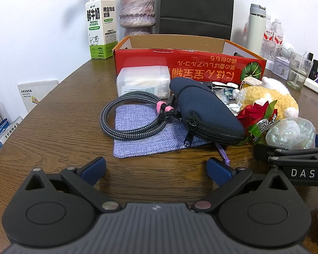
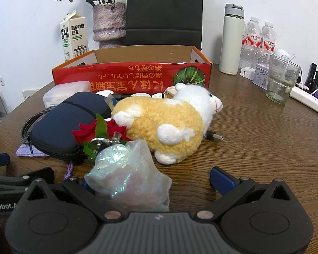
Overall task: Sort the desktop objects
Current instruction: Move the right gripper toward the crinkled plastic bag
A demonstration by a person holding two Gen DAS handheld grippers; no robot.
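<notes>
A heap of objects lies in front of a red cardboard box (image 1: 201, 63) (image 2: 116, 78). In it are a navy zip pouch (image 1: 203, 114) (image 2: 67, 122), a coiled braided cable (image 1: 125, 116), a lilac woven bag (image 1: 142, 133), a red fabric rose (image 1: 252, 114) (image 2: 89, 131), a yellow-and-white plush sheep (image 1: 271, 99) (image 2: 169, 124) and an iridescent plastic bag (image 1: 290, 133) (image 2: 127, 173). My left gripper (image 1: 156, 169) is open and empty, just short of the lilac bag. My right gripper (image 2: 156, 182) is open, with the iridescent bag between its fingers, against the left one.
A milk carton (image 1: 100, 25), a vase (image 1: 137, 10) and a black chair back (image 1: 197, 6) stand behind the box. A white flask (image 2: 233, 40), water bottles (image 2: 258, 40), a glass (image 2: 282, 80) and a small tin (image 2: 261, 78) stand at the right. A translucent container (image 1: 144, 82) sits by the box.
</notes>
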